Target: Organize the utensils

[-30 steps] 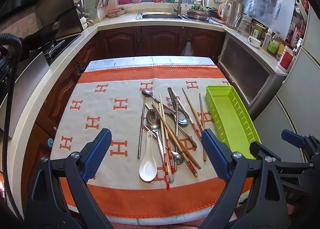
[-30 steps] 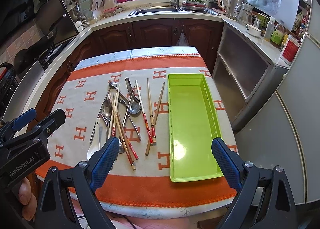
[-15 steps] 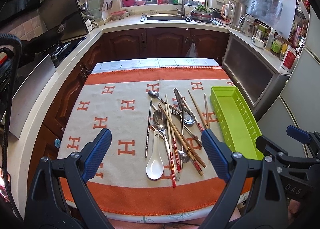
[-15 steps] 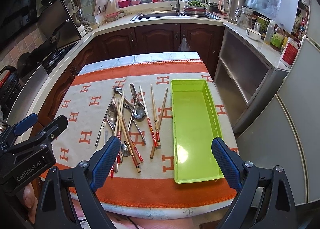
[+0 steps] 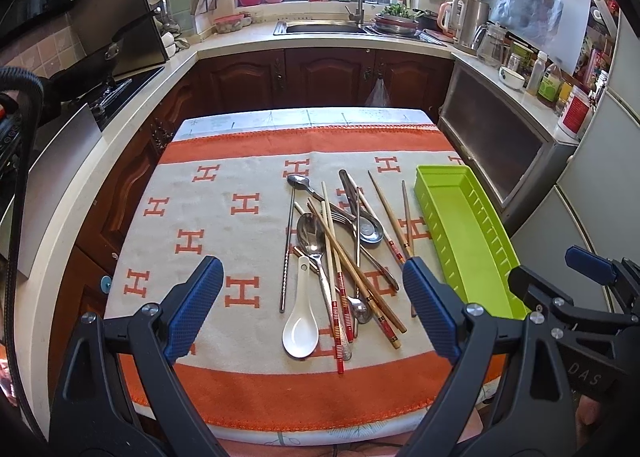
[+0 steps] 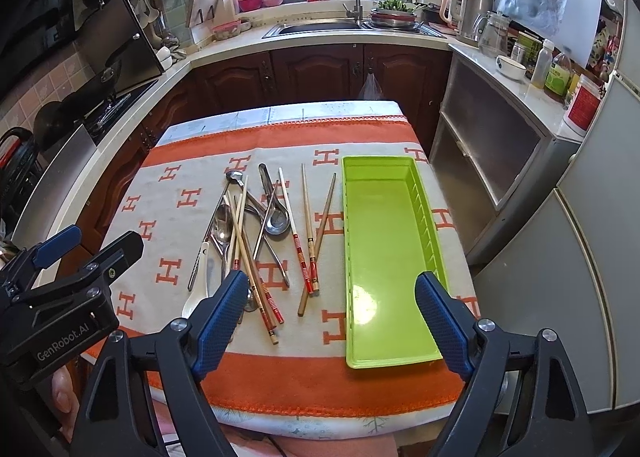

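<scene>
- Left gripper [image 5: 310, 303]: jaws wide apart, nothing between them, held above near edge of the table [image 5: 280, 435], over the utensil pile.
- Right gripper [image 6: 332, 317]: also spread wide, empty, above the tray's near end.
- White ceramic spoon [image 5: 301, 327]: nearest utensil, bowl toward the cam, lying on the orange-and-cream cloth [image 5: 224, 217].
- Pile behind it: chopsticks [image 5: 352, 277] w/ red-patterned ends crossed over metal spoons [image 5: 314, 237]; one steel chopstick [image 5: 287, 257] along the pile's left side.
- Three chopsticks [image 6: 308, 225] lie between pile & tray, apart from the tangle.
- Green tray [image 6: 386, 257]: right of the utensils, lengthwise on the cloth, nothing in it.
- Far back: sink [image 5: 324, 27] under the window.
</scene>
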Demonstrator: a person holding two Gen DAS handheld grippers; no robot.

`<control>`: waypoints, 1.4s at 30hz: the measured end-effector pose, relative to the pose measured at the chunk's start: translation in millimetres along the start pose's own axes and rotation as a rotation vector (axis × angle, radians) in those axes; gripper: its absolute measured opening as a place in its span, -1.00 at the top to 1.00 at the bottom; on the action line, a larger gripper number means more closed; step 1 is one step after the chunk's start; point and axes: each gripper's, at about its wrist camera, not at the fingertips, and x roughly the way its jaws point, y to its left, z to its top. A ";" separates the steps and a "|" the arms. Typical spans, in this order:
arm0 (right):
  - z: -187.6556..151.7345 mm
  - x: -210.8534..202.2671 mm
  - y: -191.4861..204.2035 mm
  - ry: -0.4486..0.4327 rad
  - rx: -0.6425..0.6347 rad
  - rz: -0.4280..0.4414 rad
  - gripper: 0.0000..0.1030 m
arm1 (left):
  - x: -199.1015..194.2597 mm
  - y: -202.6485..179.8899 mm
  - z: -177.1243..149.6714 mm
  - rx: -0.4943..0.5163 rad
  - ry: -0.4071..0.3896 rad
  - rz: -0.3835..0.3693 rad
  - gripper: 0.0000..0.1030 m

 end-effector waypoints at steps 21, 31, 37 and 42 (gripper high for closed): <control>55.3 81.7 42.3 0.054 -0.060 0.154 -0.42 | 47.4 57.4 25.5 0.027 0.050 -0.024 -0.75; 49.9 189.1 77.3 0.243 -0.139 0.250 0.27 | 143.5 78.5 -6.2 -0.024 0.260 -0.080 0.06; 28.4 240.0 84.9 0.359 -0.147 0.290 0.46 | 173.3 61.5 -25.6 -0.024 0.319 -0.135 0.31; 16.8 262.3 83.7 0.419 -0.129 0.333 0.69 | 180.3 50.3 -29.9 -0.017 0.337 -0.162 0.31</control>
